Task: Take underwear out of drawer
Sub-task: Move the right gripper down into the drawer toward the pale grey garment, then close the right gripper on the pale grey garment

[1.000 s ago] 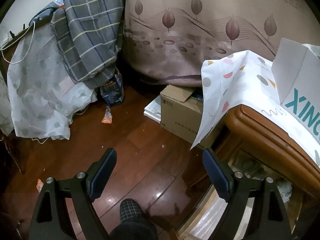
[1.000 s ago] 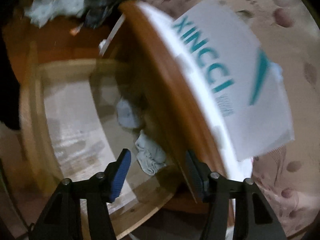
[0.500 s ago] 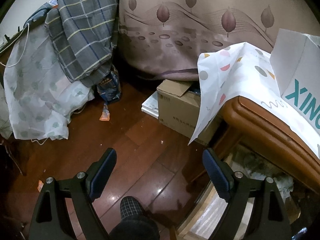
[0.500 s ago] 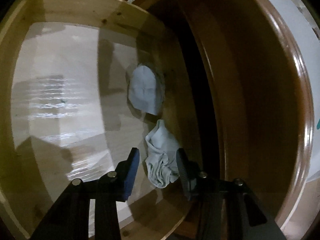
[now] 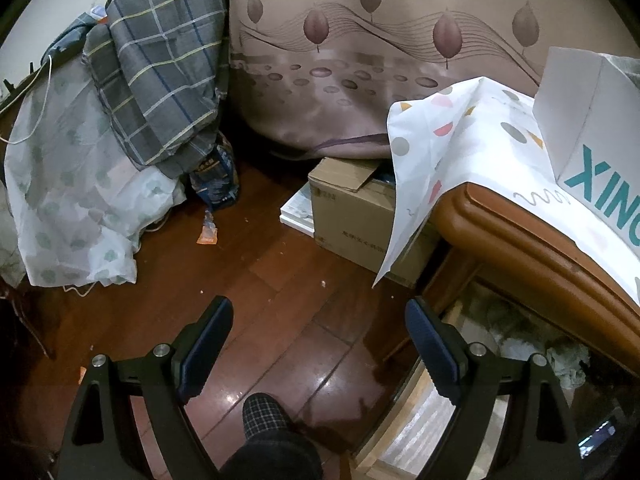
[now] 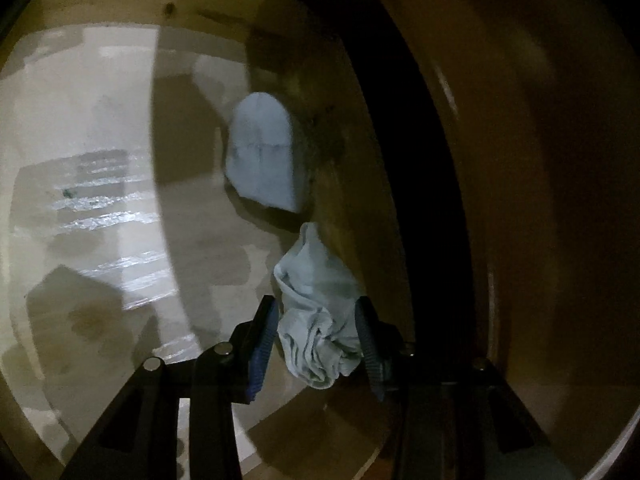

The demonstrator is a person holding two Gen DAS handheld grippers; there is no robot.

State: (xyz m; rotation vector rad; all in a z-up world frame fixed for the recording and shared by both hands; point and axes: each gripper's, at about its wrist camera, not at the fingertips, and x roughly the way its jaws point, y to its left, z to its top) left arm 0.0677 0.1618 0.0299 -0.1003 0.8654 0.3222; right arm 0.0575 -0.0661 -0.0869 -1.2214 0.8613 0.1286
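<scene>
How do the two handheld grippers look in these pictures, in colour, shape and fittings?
Both look alike. The left gripper has matte black, angular finger arms with triangular cut-outs and round silver bolts; its fingers carry dark blue ribbed pads. The right gripper shows the same black frame, silver bolts and blue ribbed pads in dimmer light. No cables, markings or sleeves show.

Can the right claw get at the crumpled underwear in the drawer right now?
Probably yes: the right claw already straddles the crumpled underwear, its jaws just closing in, pads at the cloth. Nothing lies between them; the drawer wall sits close alongside.
</scene>
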